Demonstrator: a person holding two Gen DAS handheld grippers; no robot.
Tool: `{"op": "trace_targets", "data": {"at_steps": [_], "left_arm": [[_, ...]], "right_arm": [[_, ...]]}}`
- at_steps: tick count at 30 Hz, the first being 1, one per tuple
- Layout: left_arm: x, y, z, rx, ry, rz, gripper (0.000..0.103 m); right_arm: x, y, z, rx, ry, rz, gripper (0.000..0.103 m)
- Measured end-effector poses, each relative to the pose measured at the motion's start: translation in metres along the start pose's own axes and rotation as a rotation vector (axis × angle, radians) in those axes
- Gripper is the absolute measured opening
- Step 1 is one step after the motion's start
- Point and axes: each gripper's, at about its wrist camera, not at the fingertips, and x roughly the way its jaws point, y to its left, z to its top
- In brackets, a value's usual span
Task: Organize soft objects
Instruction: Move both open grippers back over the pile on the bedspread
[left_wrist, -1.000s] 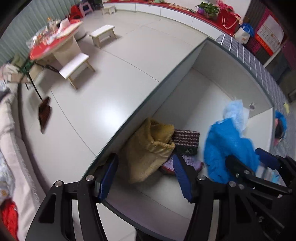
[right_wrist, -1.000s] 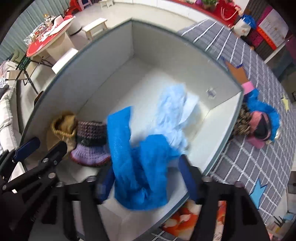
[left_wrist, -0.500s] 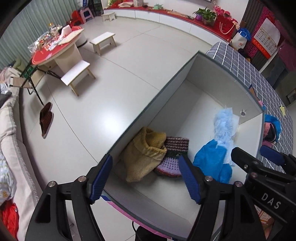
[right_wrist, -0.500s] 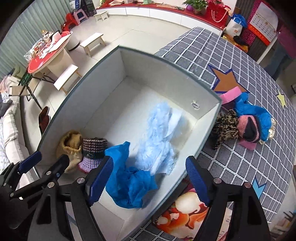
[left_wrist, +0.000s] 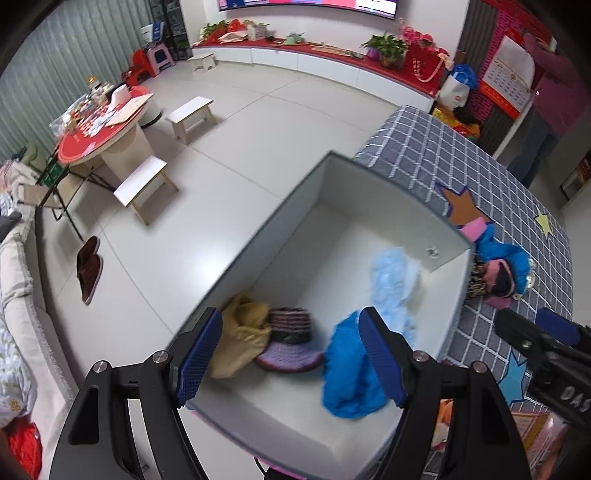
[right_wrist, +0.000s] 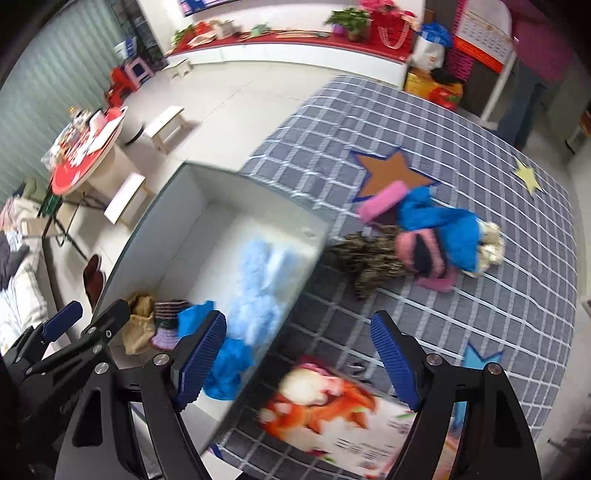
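Observation:
A white open box (left_wrist: 448, 236) (right_wrist: 162, 206) stands on the checked table. Inside it lie a mustard knit piece (left_wrist: 240, 339), a striped purple knit hat (left_wrist: 291, 343), a bright blue cloth (left_wrist: 347, 380) (right_wrist: 225, 365) and a pale blue fluffy piece (left_wrist: 393, 280) (right_wrist: 258, 280). My left gripper (left_wrist: 291, 360) hangs open above the box's near end, nothing between its fingers. My right gripper (right_wrist: 299, 360) is open and empty above the box's right wall and the tabletop. A heap of soft items (right_wrist: 424, 243) (left_wrist: 498, 269), blue, pink and leopard-patterned, lies on the table right of the box.
The grey checked tablecloth (right_wrist: 480, 166) bears star patches. A printed picture sheet (right_wrist: 332, 410) lies near the table's front edge. Beyond the box is tiled floor with stools (left_wrist: 146, 188), a red round table (left_wrist: 99, 129) and slippers (left_wrist: 88, 266). A person (left_wrist: 546, 110) stands at the far right.
The right gripper let go of the bright blue cloth, which now lies in the box. Both grippers opened wider and rose; the right one shifted rightward over the table.

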Motion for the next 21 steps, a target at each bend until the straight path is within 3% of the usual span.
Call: {"op": "trace_targets", "data": {"at_steps": [6, 13, 21], "left_arm": [[0.002, -0.051, -0.002, 0.08, 0.011, -0.021, 0.079], [0.003, -0.115, -0.003, 0.183, 0.011, -0.031, 0.079], [0.015, -0.164, -0.002, 0.223, 0.042, -0.055, 0.08]], "right_arm": [[-0.018, -0.067, 0.001, 0.148, 0.013, 0.018, 0.082], [-0.03, -0.127, -0.002, 0.227, -0.001, 0.011, 0.082], [-0.041, -0.21, 0.009, 0.318, -0.024, 0.007, 0.082]]}}
